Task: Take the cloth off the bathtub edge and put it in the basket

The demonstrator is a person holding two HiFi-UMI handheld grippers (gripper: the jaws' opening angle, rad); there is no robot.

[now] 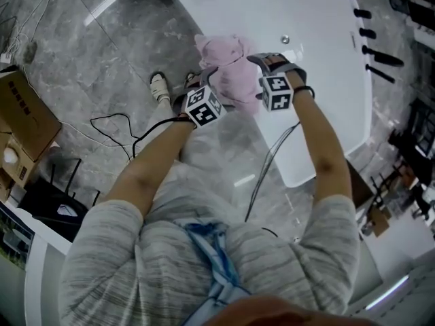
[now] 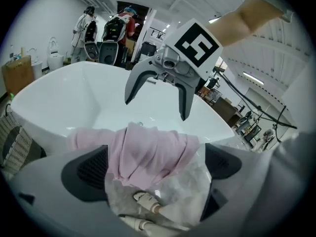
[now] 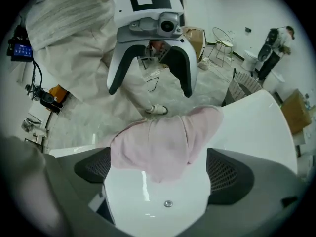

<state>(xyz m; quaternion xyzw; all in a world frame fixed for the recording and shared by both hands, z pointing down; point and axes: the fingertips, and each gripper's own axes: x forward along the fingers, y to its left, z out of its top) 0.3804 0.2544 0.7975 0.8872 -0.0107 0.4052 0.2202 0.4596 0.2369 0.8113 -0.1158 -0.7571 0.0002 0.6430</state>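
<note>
A pink cloth (image 1: 230,66) lies bunched over the rim of the white bathtub (image 1: 306,26). My left gripper (image 1: 202,80) comes at it from the floor side and my right gripper (image 1: 270,70) from the tub side, facing each other. In the left gripper view the cloth (image 2: 148,152) lies between my open left gripper's (image 2: 155,168) pads without being pinched, and the right gripper (image 2: 156,107) hangs open behind it. In the right gripper view the cloth (image 3: 163,142) lies between the wide pads of the right gripper (image 3: 160,173), with the left gripper (image 3: 149,92) open beyond. A lattice basket (image 3: 242,85) stands by the tub's end.
The person's pale shoes (image 1: 160,87) stand on the grey marble floor beside the tub. A black cable (image 1: 115,124) loops over the floor, and cardboard boxes (image 1: 20,121) sit at the left. People with backpacks (image 2: 118,28) stand far behind the tub. The basket (image 2: 14,142) shows at the left gripper view's left edge.
</note>
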